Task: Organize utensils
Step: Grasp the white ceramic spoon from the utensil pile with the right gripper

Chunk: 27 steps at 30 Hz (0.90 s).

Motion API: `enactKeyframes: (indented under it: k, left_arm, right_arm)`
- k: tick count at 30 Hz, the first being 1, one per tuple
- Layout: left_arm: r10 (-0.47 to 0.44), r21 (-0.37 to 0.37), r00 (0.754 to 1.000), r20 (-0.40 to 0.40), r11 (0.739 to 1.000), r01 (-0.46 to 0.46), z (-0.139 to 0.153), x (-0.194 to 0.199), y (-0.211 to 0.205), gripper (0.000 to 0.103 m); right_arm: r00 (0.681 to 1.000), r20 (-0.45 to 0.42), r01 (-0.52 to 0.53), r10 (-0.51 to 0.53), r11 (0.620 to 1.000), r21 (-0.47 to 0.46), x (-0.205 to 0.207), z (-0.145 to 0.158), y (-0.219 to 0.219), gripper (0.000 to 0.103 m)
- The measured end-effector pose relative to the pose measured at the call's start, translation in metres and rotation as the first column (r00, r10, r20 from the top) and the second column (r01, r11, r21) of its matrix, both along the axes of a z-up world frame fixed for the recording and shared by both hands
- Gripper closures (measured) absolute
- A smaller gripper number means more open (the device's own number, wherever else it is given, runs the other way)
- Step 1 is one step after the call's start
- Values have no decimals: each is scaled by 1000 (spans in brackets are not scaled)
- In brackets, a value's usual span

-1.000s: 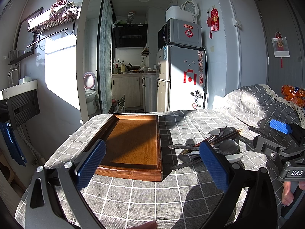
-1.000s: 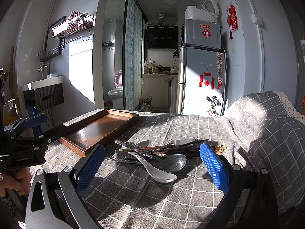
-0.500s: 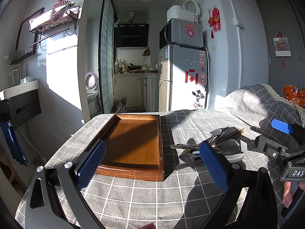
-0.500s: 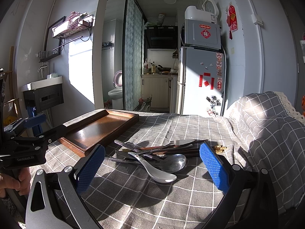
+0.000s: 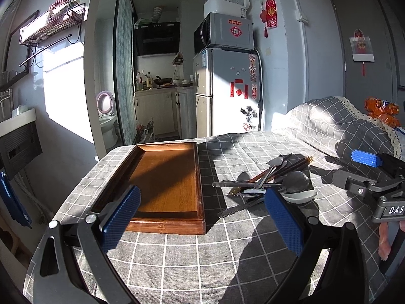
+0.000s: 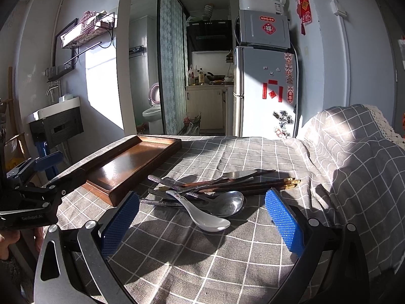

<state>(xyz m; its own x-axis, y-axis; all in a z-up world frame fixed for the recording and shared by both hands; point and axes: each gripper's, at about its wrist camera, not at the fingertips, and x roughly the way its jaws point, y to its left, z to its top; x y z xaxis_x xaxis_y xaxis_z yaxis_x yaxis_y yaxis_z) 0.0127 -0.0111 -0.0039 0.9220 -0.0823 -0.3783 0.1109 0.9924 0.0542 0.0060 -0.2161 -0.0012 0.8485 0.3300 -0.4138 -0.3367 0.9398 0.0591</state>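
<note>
A pile of utensils lies on the grey checked cloth: a white ceramic spoon, a metal spoon, dark chopsticks and several patterned handles. The pile also shows in the left wrist view, right of an empty wooden tray. The tray shows in the right wrist view, left of the pile. My left gripper is open and empty, just before the tray's near edge. My right gripper is open and empty, just short of the white spoon.
The cloth covers a raised hump at the right. The table's left edge drops off beside the tray. A fridge and kitchen stand beyond the far edge. The right gripper's body shows right of the pile.
Both grippers have held nearly still. The left wrist view has drifted very slightly. Nothing on the table has moved.
</note>
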Motion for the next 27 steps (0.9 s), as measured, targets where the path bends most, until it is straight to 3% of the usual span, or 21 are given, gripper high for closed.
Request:
enactKeyframes:
  k: [6,12,14,16,18,19,20,24,27]
  left_arm:
    - [-129,-30,981,-148,992,126,-13,16,0,3]
    - [-208,15,957,-204,976,216,-19,30,-14,3]
    - [-254,-2,939,-233,965,261,-19,36,-19,3]
    - [-294,-4,921,-257,953,303,-21,42,-25,3]
    - [-322,18,907,-271,940,339,-25,46,-31,3]
    - [-334,30,902,-275,934,355,-27,47,-35,3]
    - [-345,37,897,-277,929,368,-28,48,-37,3]
    - [-379,35,881,-284,914,405,-31,51,-42,3]
    - [-391,48,875,-284,906,421,-30,54,-46,3]
  right_arm:
    - [984,-169,-32,52,992,120,15,18,-36,3]
    - [941,-315,-54,122,975,215,45,13,-45,3]
    - [909,-390,-48,147,967,251,61,0,-44,4]
    - [854,-492,-15,172,952,306,73,-20,-43,11]
    - [794,-565,-1,227,929,371,82,-39,-42,27]
    - [773,-587,7,239,923,385,84,-46,-40,38]
    - [762,-600,13,244,920,391,85,-51,-39,39]
    - [749,-619,42,235,916,398,87,-54,-35,42]
    - [760,-624,62,181,936,347,92,-53,-28,48]
